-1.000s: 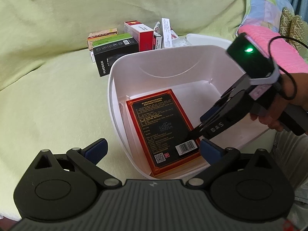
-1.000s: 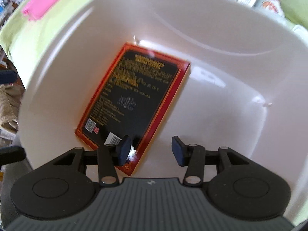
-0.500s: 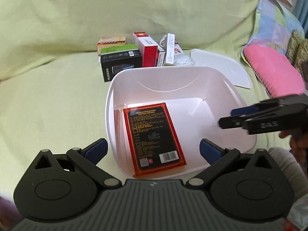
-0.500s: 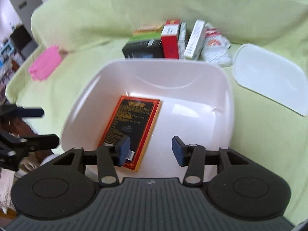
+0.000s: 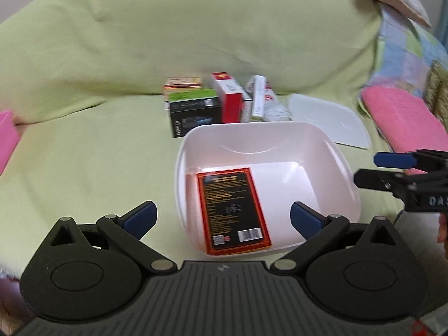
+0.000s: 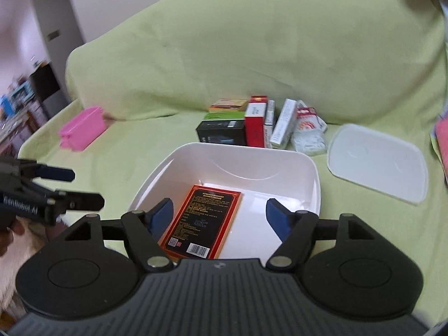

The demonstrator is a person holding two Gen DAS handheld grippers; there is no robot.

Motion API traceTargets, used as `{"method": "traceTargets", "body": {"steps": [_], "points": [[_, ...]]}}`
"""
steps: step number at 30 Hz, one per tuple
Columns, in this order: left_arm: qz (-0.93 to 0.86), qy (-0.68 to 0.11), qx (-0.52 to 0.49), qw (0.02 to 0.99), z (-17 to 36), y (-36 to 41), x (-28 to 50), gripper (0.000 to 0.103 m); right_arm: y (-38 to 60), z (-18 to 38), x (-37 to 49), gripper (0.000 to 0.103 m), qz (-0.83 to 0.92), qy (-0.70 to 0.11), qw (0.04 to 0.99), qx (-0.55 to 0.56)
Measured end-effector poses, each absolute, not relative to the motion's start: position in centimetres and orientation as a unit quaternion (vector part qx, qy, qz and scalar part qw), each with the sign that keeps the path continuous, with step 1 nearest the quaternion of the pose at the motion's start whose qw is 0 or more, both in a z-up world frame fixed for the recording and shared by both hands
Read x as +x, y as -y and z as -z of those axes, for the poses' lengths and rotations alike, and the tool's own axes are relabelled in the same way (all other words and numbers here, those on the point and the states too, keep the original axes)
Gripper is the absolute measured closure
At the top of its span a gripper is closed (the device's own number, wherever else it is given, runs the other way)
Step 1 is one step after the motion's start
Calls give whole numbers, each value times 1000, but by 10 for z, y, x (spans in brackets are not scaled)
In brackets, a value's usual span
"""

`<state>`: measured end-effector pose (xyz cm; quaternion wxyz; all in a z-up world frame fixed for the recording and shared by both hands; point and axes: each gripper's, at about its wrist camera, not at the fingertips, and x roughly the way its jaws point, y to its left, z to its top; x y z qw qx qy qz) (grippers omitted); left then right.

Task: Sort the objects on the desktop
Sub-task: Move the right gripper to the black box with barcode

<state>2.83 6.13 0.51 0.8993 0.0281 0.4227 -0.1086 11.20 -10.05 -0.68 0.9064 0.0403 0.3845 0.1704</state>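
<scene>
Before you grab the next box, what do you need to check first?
1. Left tongs open and empty: ok.
2. Right tongs open and empty: ok.
3. Red and black box lying flat inside the white tub: ok.
4. Room left in the tub beside it: ok.
5. More boxes waiting behind the tub: ok.
6. Lid off, lying aside: ok.

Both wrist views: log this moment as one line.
left gripper: open, empty | right gripper: open, empty | red-bordered box: flat in white bin | remaining boxes: behind bin
</scene>
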Motion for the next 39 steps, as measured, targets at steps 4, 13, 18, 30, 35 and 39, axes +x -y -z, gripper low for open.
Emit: {"method": "traceTargets", "body": {"steps": [4, 13, 18, 30, 35, 39], "points": [[73, -428, 25, 901, -8, -62, 32, 1, 104, 7, 133, 30, -194, -396, 897, 12], [59, -438, 21, 897, -12, -63, 82, 1, 111, 7, 178, 23, -212, -390, 896, -8], [67, -457, 19, 887, -1, -63, 117, 1, 109, 19, 200, 20, -220, -388, 895, -18], [73, -474, 35, 877, 28, -80, 197, 1, 79, 44, 280, 20, -258, -381, 883, -91], [97, -461, 65, 880, 38, -91, 233, 1, 70, 52, 319, 20, -287, -371, 874, -126], [124, -449, 83, 881, 46, -99, 261, 1, 61, 61, 346, 20, -320, -358, 863, -157]]}}
